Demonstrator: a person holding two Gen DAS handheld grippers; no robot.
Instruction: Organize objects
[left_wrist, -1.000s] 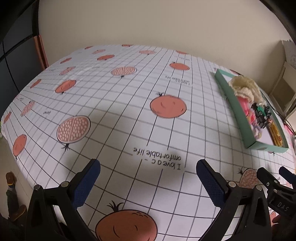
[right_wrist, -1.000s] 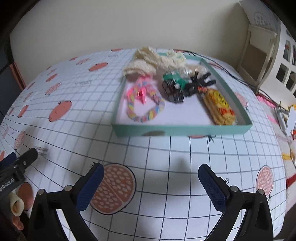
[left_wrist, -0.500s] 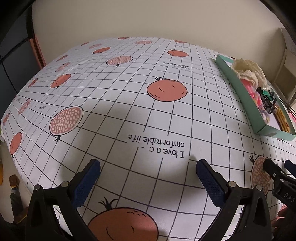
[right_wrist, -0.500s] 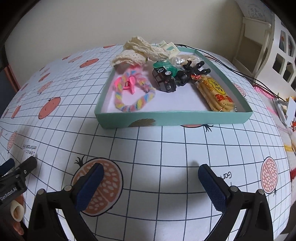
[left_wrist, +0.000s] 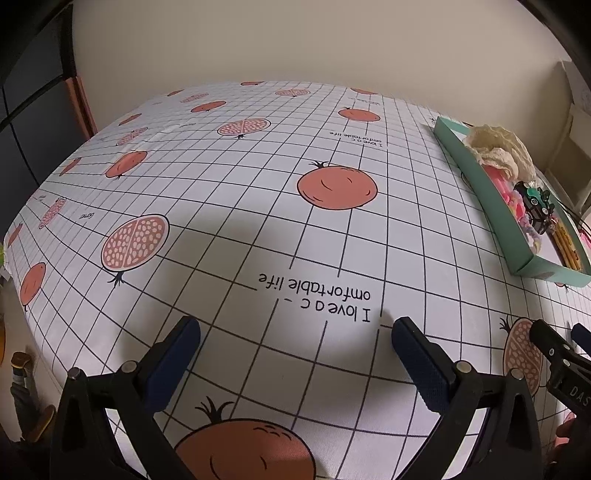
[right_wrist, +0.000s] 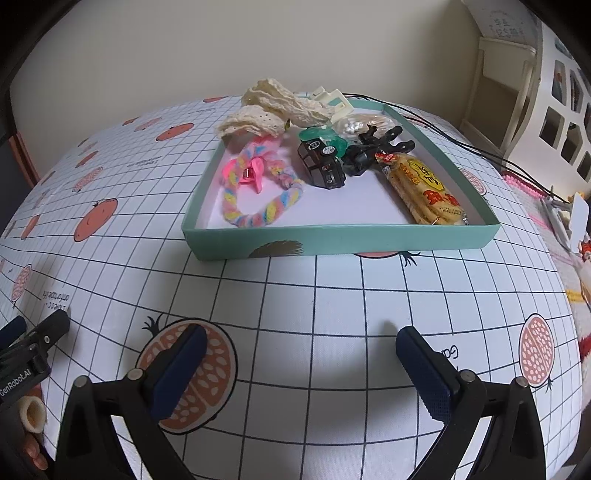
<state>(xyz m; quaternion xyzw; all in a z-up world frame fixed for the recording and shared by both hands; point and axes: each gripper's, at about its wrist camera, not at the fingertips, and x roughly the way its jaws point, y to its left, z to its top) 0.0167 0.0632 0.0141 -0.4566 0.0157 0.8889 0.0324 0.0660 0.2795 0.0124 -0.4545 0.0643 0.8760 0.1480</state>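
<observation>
Right gripper (right_wrist: 297, 354): blue-padded jaws spread wide, empty, hovering over the white grid-and-pomegranate tablecloth (right_wrist: 314, 295). Left gripper (left_wrist: 291, 345): likewise apart and empty.

Ahead of the right gripper, with bare cloth between, sits the shallow mint-green cardboard tray (right_wrist: 332, 242). It holds a pastel braided loop (right_wrist: 258, 218), a pink hair claw (right_wrist: 247, 171), a black toy car (right_wrist: 323, 166), a yellow snack packet (right_wrist: 424, 188) and cream lace trim (right_wrist: 273, 105).

Risks, as judged: the items crowd together and touch, so a grasp may drag a neighbour; the light tray may slide if its wall is nudged.

Clearance: ahead of the left gripper the cloth is wide open; the tray lies far to its right. Table edges fall away at both sides.
</observation>
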